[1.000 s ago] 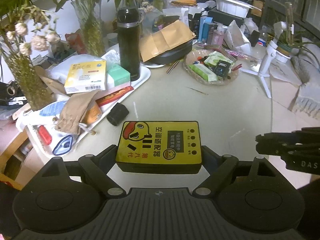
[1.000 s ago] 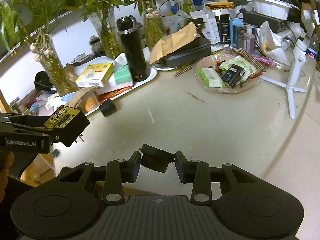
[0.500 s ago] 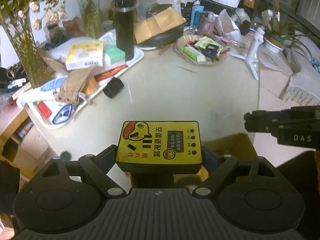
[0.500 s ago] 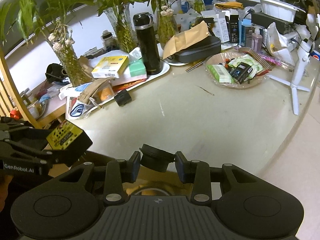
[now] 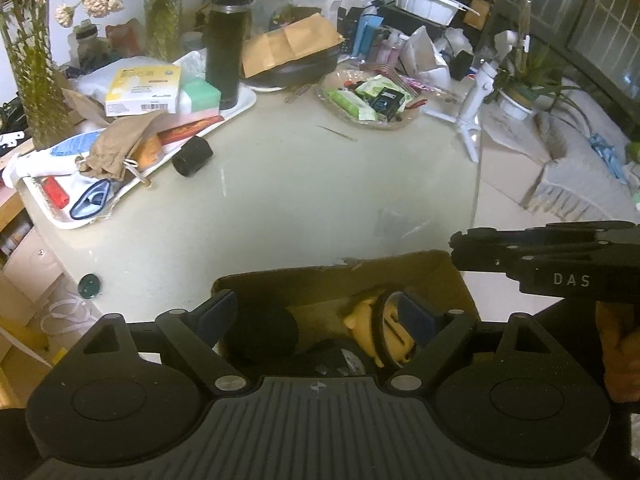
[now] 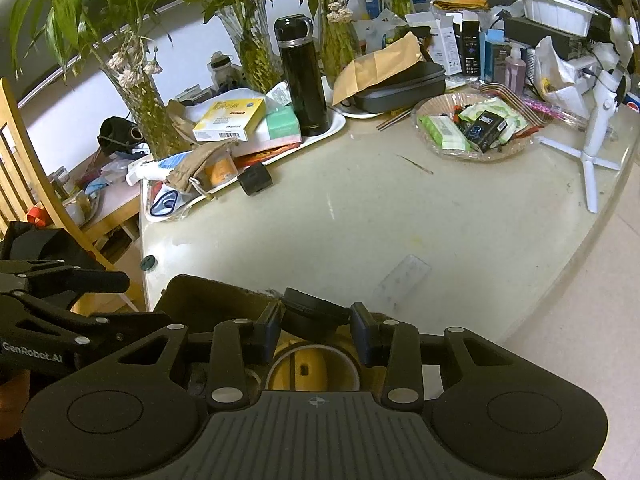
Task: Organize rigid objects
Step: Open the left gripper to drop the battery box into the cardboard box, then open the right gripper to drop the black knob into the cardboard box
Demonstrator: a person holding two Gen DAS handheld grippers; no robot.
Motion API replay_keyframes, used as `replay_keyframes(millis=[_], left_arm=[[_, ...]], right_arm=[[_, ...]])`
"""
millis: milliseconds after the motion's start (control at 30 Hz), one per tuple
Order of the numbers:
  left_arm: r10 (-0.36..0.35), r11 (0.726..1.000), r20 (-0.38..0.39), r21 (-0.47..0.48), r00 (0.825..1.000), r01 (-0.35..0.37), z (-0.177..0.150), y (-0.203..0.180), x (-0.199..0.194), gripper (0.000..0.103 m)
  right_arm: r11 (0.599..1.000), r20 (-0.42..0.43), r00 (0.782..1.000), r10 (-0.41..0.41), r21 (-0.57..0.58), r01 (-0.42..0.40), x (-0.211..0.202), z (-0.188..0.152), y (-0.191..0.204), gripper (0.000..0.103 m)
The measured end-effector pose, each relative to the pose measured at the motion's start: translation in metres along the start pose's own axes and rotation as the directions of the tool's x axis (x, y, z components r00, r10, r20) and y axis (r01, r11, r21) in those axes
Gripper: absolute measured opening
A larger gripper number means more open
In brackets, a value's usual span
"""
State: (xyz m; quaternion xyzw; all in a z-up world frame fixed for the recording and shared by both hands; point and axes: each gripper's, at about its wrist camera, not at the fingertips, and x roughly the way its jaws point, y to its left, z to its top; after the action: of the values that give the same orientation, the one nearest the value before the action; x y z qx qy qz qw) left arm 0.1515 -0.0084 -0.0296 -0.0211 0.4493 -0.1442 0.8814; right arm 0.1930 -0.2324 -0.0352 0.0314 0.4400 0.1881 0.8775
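Left gripper (image 5: 326, 320): jaws wide apart, nothing between pads, poised over open cardboard box (image 5: 452, 280) at table (image 5: 300, 200) edge. Right gripper (image 6: 316, 326): clamped on small black round cap (image 6: 314, 314), above same box. Yellow items lie inside box.

- The right gripper (image 6: 316, 330) pinches a small round black part (image 6: 314, 314) between its pads, over an open cardboard box (image 6: 208, 300) at the table (image 6: 400, 216) edge.
- Inside the box lies a yellow item (image 6: 310, 372) (partly hidden).
- The left gripper (image 6: 100, 300) reaches in from the left edge, nothing visible in its jaws.
- A black block (image 6: 255, 179) sits beside the cluttered white tray (image 6: 320, 132).
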Motion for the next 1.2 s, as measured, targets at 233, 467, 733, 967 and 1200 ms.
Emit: replay_keyframes(millis=[233, 467, 733, 967, 1200], left_arm=[[0.006, 0.999, 0.017, -0.035, 1.000, -0.006, -0.003, 0.010, -0.009, 0.089], [0.029, 1.000, 0.026, -0.005, 0.999, -0.029, -0.010, 0.013, -0.014, 0.089], [0.073, 0.997, -0.016, 0.018, 0.997, -0.073, -0.019, 0.015, -0.014, 0.089], [0.085, 0.996, -0.037, 0.038, 0.996, -0.084, -0.030, 0.017, -0.012, 0.089], [0.079, 0.997, -0.054, 0.026, 0.995, -0.077, -0.038, 0.016, -0.009, 0.089]], right_arm=[[1.000, -0.010, 1.000, 0.007, -0.003, -0.007, 0.001, -0.001, 0.001, 0.040], [1.000, -0.033, 0.999, 0.016, -0.018, -0.017, 0.004, -0.006, 0.006, 0.040], [0.998, -0.093, 0.995, 0.038, -0.050, -0.043, 0.006, -0.016, 0.013, 0.040], [0.997, -0.145, 0.989, 0.031, -0.059, -0.040, 0.013, -0.032, 0.015, 0.040], [0.997, -0.188, 0.982, 0.021, -0.065, -0.034, 0.023, -0.042, 0.013, 0.044]])
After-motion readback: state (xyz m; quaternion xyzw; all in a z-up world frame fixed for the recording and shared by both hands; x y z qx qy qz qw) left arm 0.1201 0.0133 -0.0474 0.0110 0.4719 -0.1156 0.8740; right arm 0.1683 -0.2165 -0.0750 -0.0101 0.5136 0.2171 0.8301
